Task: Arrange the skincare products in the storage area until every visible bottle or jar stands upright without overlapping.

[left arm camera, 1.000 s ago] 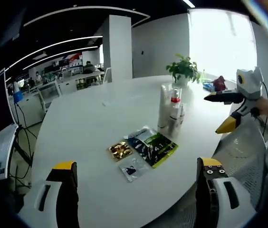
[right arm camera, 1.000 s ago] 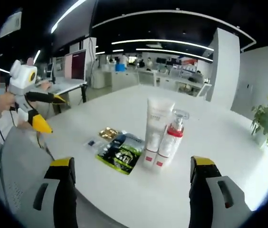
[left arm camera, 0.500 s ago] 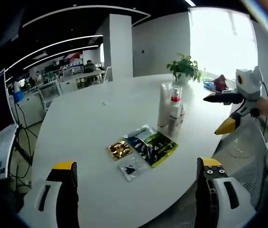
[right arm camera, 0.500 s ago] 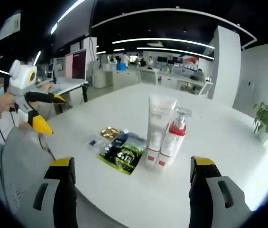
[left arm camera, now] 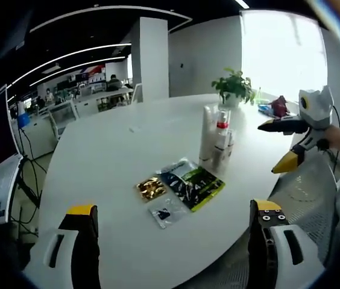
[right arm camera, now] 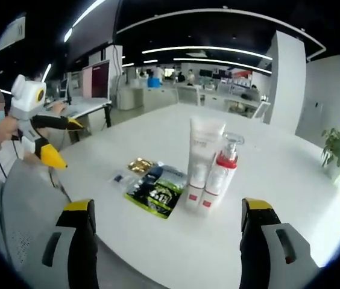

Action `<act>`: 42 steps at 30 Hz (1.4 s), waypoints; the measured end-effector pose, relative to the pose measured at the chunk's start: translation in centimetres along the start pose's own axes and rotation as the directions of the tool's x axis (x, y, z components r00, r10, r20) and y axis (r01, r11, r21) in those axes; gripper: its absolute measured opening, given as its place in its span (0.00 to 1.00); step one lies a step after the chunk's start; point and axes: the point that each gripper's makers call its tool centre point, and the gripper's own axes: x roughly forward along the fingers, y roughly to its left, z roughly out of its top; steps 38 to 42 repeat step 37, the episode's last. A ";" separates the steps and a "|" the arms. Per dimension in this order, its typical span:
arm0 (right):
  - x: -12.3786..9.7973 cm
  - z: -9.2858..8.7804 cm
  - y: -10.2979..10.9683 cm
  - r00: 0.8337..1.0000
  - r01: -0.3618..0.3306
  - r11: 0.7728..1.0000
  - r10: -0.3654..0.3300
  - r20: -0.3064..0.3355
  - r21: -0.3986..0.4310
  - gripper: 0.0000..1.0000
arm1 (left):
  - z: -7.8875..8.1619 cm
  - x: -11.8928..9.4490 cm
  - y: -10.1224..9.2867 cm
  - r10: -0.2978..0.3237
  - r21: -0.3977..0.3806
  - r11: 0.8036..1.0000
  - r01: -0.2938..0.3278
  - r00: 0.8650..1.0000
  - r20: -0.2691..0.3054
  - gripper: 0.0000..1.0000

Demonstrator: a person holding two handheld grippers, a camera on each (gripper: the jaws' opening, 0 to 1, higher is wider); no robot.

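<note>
Standing upright: tube, pump bottle; labels unreadable.

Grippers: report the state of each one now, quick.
Left gripper: open, holding nothing, jaws wide apart above the white table.
Right gripper: open, holding nothing, short of the pump bottle.

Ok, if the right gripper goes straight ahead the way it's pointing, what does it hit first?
Probably the white tube and red pump bottle, standing upright together between its open fingers' line; depth is unclear.
</note>
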 end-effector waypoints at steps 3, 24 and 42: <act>0.0 0.2 0.1 1.000 0.000 1.000 0.000 0.003 -0.001 1.00 | 0.0 0.0 0.2 0.005 0.000 1.000 -0.005 1.000 0.000 0.99; 0.1 -0.3 -0.3 1.000 0.007 1.000 -0.007 -0.002 0.001 1.00 | -0.3 -0.3 0.4 0.012 -0.010 1.000 -0.012 1.000 -0.001 0.99; 0.1 -0.5 -0.4 1.000 0.010 1.000 -0.010 -0.012 0.001 1.00 | -0.2 -0.3 0.3 0.011 -0.008 1.000 -0.011 1.000 -0.003 0.99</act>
